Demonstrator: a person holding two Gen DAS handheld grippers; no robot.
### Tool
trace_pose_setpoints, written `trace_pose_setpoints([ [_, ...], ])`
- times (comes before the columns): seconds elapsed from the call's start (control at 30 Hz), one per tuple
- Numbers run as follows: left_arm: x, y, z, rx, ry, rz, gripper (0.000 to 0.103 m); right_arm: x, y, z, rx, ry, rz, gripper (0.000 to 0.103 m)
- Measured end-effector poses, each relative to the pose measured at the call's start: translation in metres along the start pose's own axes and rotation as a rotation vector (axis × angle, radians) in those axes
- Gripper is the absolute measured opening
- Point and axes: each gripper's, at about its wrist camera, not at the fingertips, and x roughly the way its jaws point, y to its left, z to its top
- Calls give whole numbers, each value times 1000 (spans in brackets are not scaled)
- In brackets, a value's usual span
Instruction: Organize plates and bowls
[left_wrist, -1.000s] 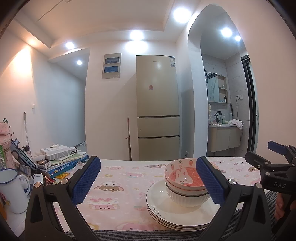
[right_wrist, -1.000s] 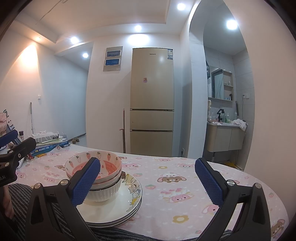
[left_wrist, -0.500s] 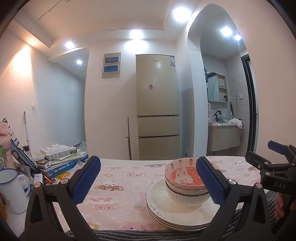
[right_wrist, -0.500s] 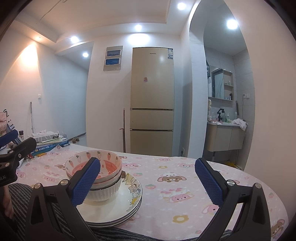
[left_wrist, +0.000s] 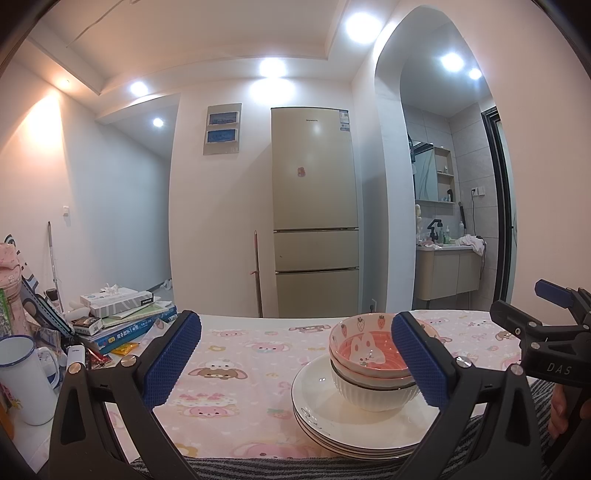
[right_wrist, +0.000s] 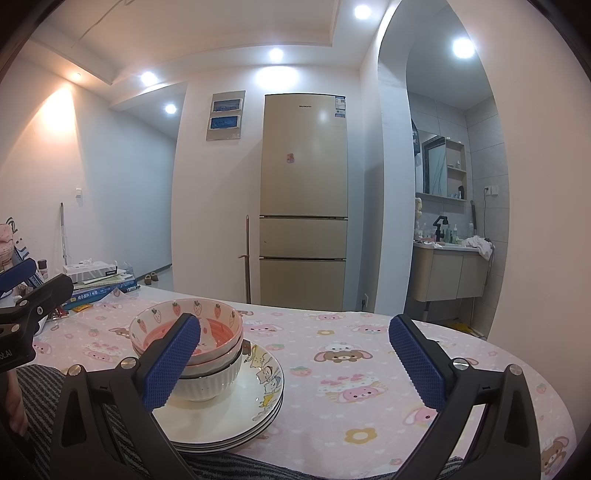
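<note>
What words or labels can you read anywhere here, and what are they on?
"DAS": on the right tool, seen from the left wrist.
"Skyworth", roughly: fridge top, small.
Fridge corner sticker: too small.
Book spines, tissue box: blurred.

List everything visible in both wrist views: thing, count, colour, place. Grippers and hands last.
bowls: at least two, pink rabbit bowl nested on a white ribbed one, on the plates
plates: a stack, exact count unclear, white, near table edge
tablecloth: one, pink cartoon print, covering the table
books: a pile, left end of table
tissue box: one, white, on the books
mug: one, white with blue rim, far left
fridge: one, beige, against the back wall
left gripper: open, empty
right gripper: open, empty
hand: partly seen, holding the right gripper
</note>
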Motion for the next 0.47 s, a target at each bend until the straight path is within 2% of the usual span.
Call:
trace_pose_setpoints([
  [0.47,3,-1,-1,1,8,0,103,-1,0,0,1,1,0,103],
])
